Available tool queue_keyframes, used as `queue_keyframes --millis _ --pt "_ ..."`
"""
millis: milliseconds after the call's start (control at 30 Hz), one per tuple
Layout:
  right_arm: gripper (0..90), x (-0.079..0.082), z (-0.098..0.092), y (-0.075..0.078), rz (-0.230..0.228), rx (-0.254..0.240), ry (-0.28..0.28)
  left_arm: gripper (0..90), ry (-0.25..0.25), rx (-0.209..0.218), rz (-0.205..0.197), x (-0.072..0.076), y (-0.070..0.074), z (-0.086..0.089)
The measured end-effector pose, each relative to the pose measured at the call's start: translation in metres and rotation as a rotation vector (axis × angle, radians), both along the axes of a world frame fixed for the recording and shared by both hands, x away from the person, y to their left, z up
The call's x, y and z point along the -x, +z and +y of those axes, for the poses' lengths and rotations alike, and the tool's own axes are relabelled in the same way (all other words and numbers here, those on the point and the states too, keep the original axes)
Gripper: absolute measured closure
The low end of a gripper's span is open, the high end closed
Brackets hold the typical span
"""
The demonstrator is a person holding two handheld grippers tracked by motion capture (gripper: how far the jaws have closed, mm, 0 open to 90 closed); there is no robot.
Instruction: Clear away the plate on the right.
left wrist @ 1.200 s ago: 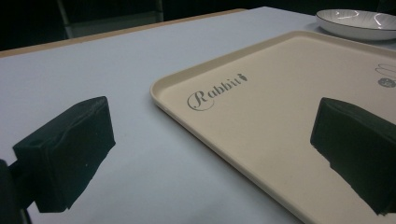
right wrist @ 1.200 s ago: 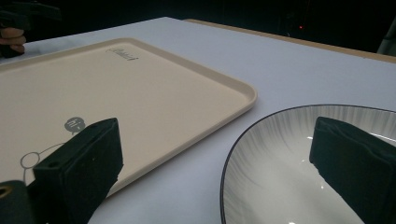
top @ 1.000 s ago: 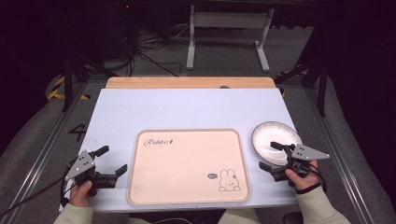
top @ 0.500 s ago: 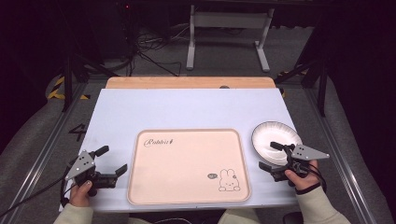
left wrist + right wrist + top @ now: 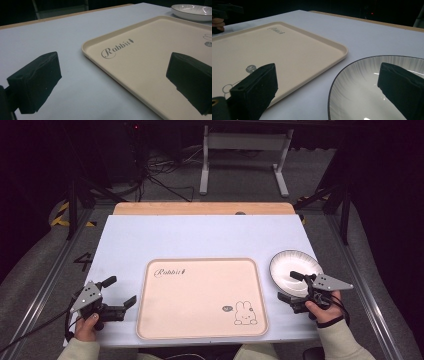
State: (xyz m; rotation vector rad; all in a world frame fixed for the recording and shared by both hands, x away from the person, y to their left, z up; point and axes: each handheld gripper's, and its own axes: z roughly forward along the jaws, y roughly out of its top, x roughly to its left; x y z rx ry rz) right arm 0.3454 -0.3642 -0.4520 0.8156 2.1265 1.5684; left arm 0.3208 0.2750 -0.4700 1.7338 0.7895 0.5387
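Plate: white and round with a thin dark rim and grey stripes inside. It sits on the surface near the right edge, just beside the tray, with a small gap between them. In the right gripper view the plate is low and close, with one finger over it.
Tray: big and cream, with round corners. It lies flat in the middle of the surface, close to the near edge. It has the word "Rabbit" at its far left corner and a little bunny drawing at its near right corner.
Right gripper: held in the person's right hand near the near right corner of the surface. Its fingers are wide apart and hold nothing. One finger is over the near part of the plate and the other is over the gap by the tray. I cannot tell if a finger touches the plate.
Left gripper: held in the left hand near the near left corner of the surface, just beside the tray's left side. Its fingers are wide apart and hold nothing. In the left gripper view one finger is over the bare surface and the other is over the tray.
Surface: pale blue-white, with a wood strip along the far edge.
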Motion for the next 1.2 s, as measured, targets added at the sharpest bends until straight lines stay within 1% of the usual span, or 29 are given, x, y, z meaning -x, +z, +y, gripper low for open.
queue_keyframes --millis 100,167,267,433,500,533,600,700,833,967,1200 --pt "2.9 0.0 -0.001 0.003 -0.009 -0.007 -0.009 0.2 0.001 0.0 0.001 0.0 0.0 0.0" --pt "2.9 0.0 -0.002 0.005 -0.006 -0.02 -0.017 0.2 0.005 0.004 0.005 0.0 0.0 0.0" --pt "2.9 0.0 -0.004 0.006 0.002 -0.021 -0.032 0.2 0.006 0.002 0.004 0.0 0.0 0.0" --pt "2.9 0.0 -0.006 0.01 0.005 -0.005 -0.054 0.2 0.005 0.0 0.009 0.0 0.0 0.0" --pt "2.8 0.0 -0.008 0.011 0.013 0.031 -0.07 0.2 0.007 0.003 0.008 0.0 0.0 0.0" --pt "2.8 -0.001 -0.009 0.011 0.016 0.033 -0.077 0.2 0.008 0.005 0.008 0.0 0.0 0.0" --pt "2.8 -0.001 -0.011 0.012 0.015 0.027 -0.085 0.2 0.007 0.0 0.005 0.0 0.0 0.0" --pt "2.6 -0.001 -0.015 0.017 0.007 0.013 -0.1 0.2 0.008 0.007 0.01 0.0 0.0 0.0" --pt "2.6 -0.002 -0.021 0.021 0.01 -0.001 -0.126 0.2 0.01 0.007 0.011 0.0 0.0 0.0" --pt "2.5 -0.004 -0.026 0.023 0.004 -0.006 -0.145 0.2 0.011 0.007 0.011 0.0 0.0 0.0" --pt "2.2 -0.007 -0.033 0.028 0.012 -0.024 -0.178 0.2 0.013 0.007 0.011 0.0 0.0 0.0"
